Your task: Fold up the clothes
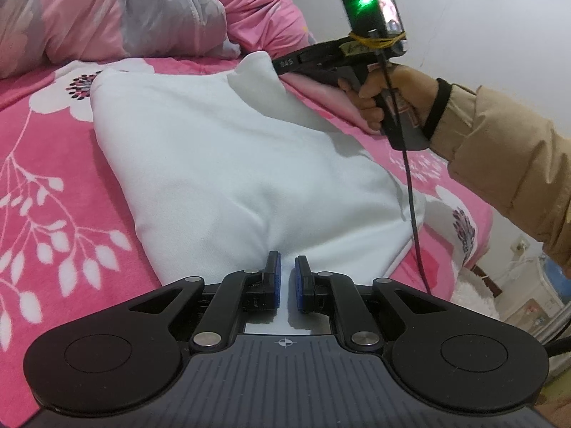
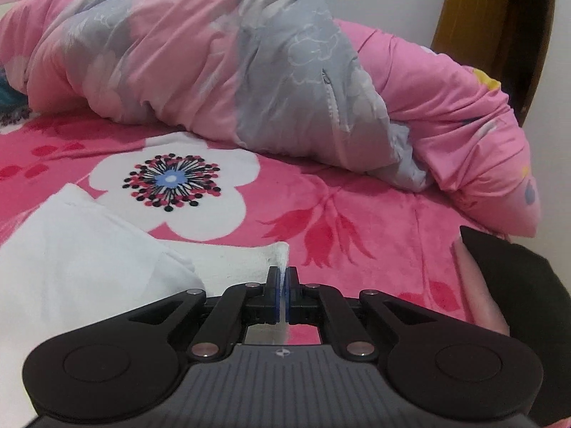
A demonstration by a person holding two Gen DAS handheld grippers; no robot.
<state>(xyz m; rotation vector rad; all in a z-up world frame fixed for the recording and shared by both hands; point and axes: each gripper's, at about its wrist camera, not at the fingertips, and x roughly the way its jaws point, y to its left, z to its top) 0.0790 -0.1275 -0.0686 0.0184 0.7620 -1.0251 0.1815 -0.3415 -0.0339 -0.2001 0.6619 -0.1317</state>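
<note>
A white garment point(image 1: 221, 164) lies spread on the pink flowered blanket point(image 1: 43, 164). My left gripper point(image 1: 287, 267) is shut on its near edge, and the cloth bunches up between the blue pads. In the left wrist view my right gripper point(image 1: 278, 64) sits at the far right corner, held by a hand point(image 1: 392, 92) in a tan sleeve. That corner stands lifted off the bed. In the right wrist view my right gripper point(image 2: 283, 278) is shut on a thin white edge of the garment point(image 2: 71, 260), which spreads to the left.
A rumpled pink and grey duvet point(image 2: 214, 64) is heaped along the far side of the bed. A dark cloth point(image 2: 517, 285) over a pale pink piece lies at the right. A cable point(image 1: 414, 214) hangs from the right gripper. A wooden door point(image 2: 474, 18) stands behind.
</note>
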